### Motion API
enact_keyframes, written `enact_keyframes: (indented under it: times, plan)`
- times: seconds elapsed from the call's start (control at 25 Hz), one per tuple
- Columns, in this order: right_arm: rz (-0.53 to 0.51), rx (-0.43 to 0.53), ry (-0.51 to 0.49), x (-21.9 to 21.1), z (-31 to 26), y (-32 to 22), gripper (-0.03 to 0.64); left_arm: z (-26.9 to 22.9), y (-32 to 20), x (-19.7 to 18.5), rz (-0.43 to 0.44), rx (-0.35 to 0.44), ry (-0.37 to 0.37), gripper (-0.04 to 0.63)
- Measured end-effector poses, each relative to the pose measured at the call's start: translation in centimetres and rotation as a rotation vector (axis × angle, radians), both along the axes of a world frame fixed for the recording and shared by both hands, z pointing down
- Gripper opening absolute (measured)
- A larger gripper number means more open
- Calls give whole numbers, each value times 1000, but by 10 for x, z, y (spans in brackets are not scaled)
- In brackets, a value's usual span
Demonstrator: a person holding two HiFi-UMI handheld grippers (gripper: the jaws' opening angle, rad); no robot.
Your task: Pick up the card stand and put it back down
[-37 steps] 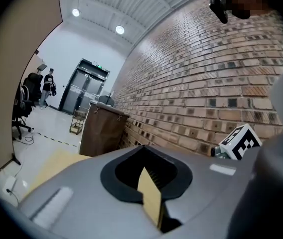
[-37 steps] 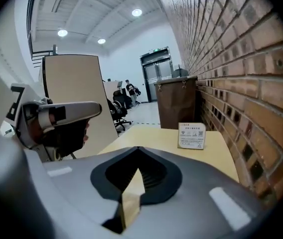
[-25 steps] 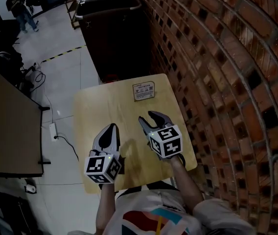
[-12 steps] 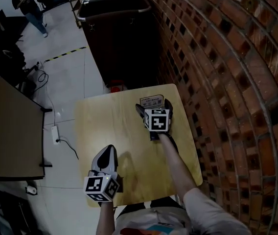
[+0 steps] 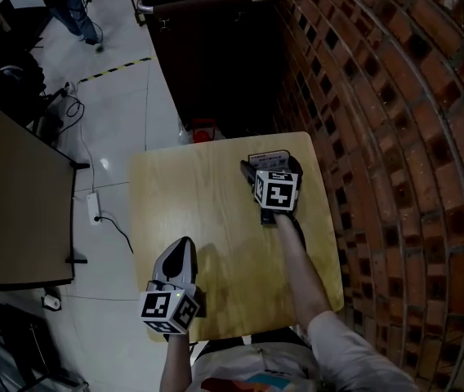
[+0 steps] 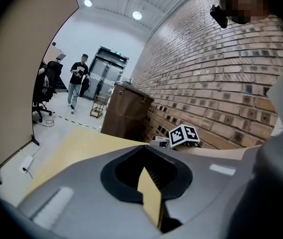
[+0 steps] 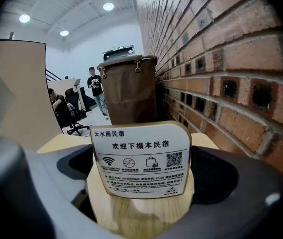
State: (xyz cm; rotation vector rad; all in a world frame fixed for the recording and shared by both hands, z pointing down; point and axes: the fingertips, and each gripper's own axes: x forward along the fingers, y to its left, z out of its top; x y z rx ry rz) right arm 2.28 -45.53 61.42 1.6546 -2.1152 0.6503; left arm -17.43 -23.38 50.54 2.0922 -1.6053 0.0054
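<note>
Card stand (image 7: 140, 159) upright on table (image 5: 191, 211), between spread jaws of right gripper (image 5: 270, 165)

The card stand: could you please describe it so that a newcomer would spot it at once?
Beside the brick wall stands a wooden table. At its far edge, between the open jaws of the right gripper, is the card stand: the only upright white printed card there.

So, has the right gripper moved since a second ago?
Yes. The right gripper went forward over the table, from the near half to the card stand at the far edge, jaws open around it.
</note>
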Motion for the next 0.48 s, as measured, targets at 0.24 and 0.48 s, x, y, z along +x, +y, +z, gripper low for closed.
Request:
enact_keyframes:
  times: [0.24, 0.48]
  plan:
    - [11, 38, 1, 1, -1, -1, 576, 0, -4, 4, 6, 5, 4, 5]
    - [-3, 70, 10, 4, -7, 1, 575, -2, -3, 0, -13, 15, 0, 5]
